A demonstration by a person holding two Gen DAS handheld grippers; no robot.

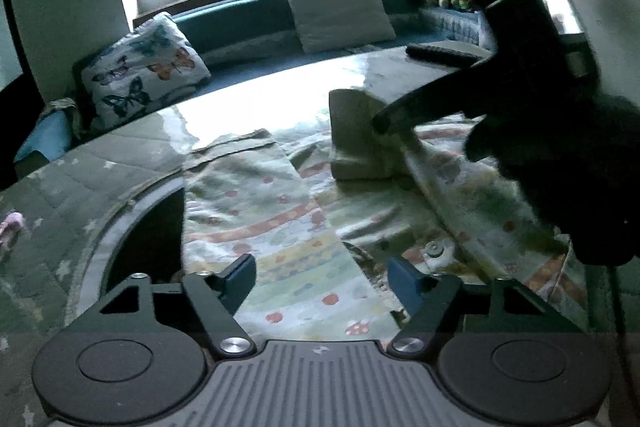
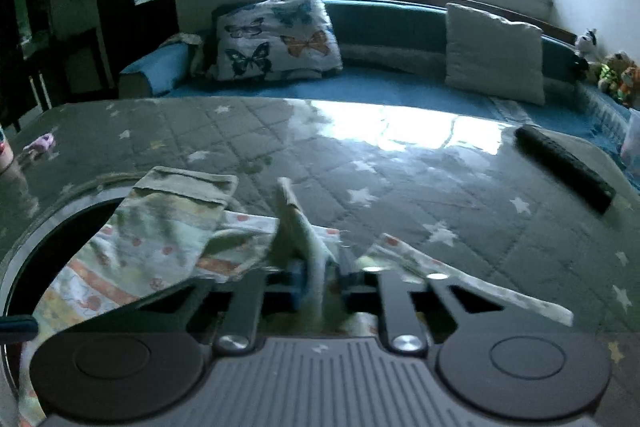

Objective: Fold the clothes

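Note:
A pale patterned garment (image 1: 280, 223) with pink and green stripes and small red prints lies spread on the quilted table cover. My left gripper (image 1: 322, 279) hovers just above its near part, open, nothing between the blue pads. My right gripper (image 1: 386, 125) shows in the left wrist view as a dark shape at the right, pinching a cuffed sleeve end (image 1: 356, 139) and lifting it. In the right wrist view the right gripper (image 2: 318, 285) is shut on a raised fold of the garment (image 2: 300, 227), with the other sleeve (image 2: 168, 211) lying flat to the left.
The grey quilted table cover (image 2: 400, 195) with white stars has a round dark opening (image 2: 60, 239) at the near left. A black remote (image 2: 564, 167) lies at the far right, a small pink item (image 2: 40, 145) at the far left. Behind stands a blue bench with a butterfly cushion (image 2: 276, 39).

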